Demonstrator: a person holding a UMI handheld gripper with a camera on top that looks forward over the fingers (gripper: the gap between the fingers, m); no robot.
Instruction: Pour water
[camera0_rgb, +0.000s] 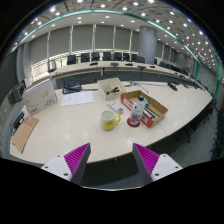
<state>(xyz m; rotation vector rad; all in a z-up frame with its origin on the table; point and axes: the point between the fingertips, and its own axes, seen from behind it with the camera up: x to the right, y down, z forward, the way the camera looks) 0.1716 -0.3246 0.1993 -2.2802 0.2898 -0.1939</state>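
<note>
Nearest my lens, the hand-held gripper (110, 160) hangs over the near edge of the pale worktop (60, 128), its two fingers spread wide with nothing between them, the magenta pads (76, 156) facing each other across bare surface

Well ahead of the fingers, past the middle of the worktop, a yellow mug (110, 120) stands upright; just beside it, apart or barely touching, I cannot tell which, sits a small clear jar or bottle with a red label (137, 113), and either could be the vessel for pouring

My reading is that the mug is ceramic: stiff, fairly heavy if filled, slick on its glaze and breakable if dropped; I would close on its body across the middle, clear of the handle, whose position I cannot make out from here

I judge the clear container to be lighter, smooth-sided and prone to slipping; a grip below its shoulder looks safest, and whether it holds water or is capped is too small to tell

Behind the pair lies an open cardboard box with a red side (150, 101), to one side of it a white box (40, 95) and loose papers (78, 98); beyond them, a long curved conference table with dark chairs (100, 58) under rows of ceiling lights
</note>
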